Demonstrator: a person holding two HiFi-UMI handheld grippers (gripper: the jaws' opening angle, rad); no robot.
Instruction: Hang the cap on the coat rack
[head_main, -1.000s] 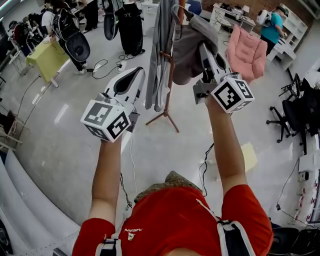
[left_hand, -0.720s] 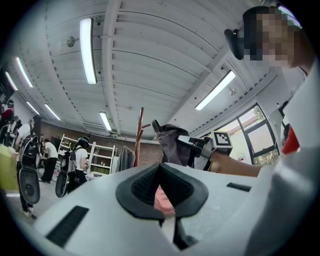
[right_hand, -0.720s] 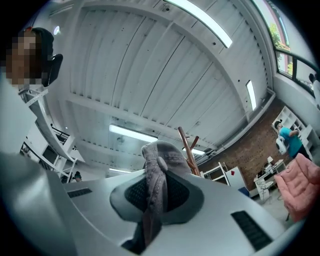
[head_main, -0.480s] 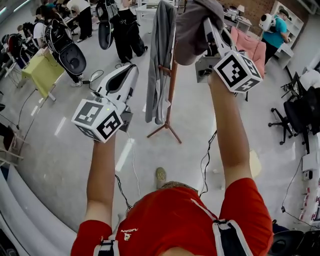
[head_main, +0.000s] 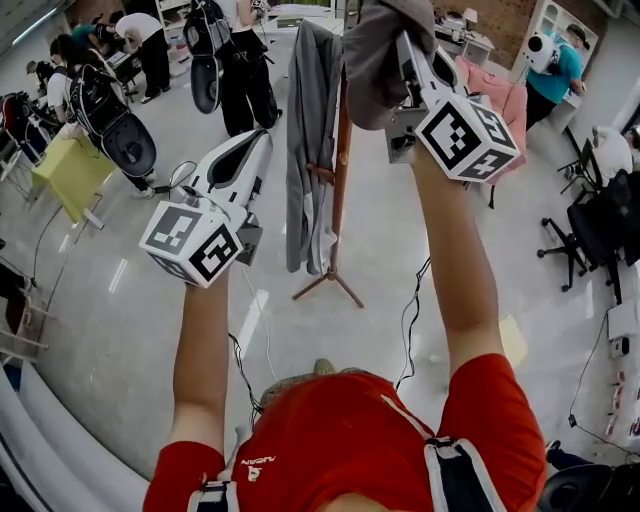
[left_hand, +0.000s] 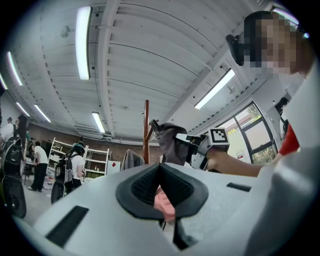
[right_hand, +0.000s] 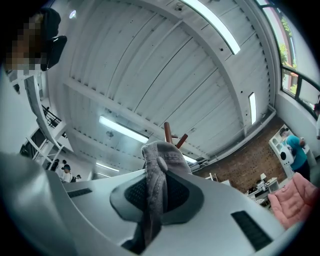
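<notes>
Views split the story for us. From the head camera we get the coat rack (head_main: 342, 170) whole: a reddish-brown pole on splayed feet on the floor (head_main: 150, 300), with a grey jacket (head_main: 308, 150) draped down its left side. Only the right gripper view shows the rack's top, where two bare pegs (right_hand: 175, 137) poke up just behind the cap (right_hand: 156, 170). The left gripper view gives us the side-on look, the cap raised just beside the pole and below its tip. Whether it touches the wood, we cannot tell.

The cap is grey cloth with stitched seams, bunched and folded on itself and hanging limp.

The right tongs (head_main: 405, 50) are up high and all but closed, pinching a fold of the cap between the pads (right_hand: 131, 192), and the cloth runs down through them. The left tongs (head_main: 265, 140) sit lower and off to the left, well clear of the rack. Their tips are together with nothing gripped.
</notes>
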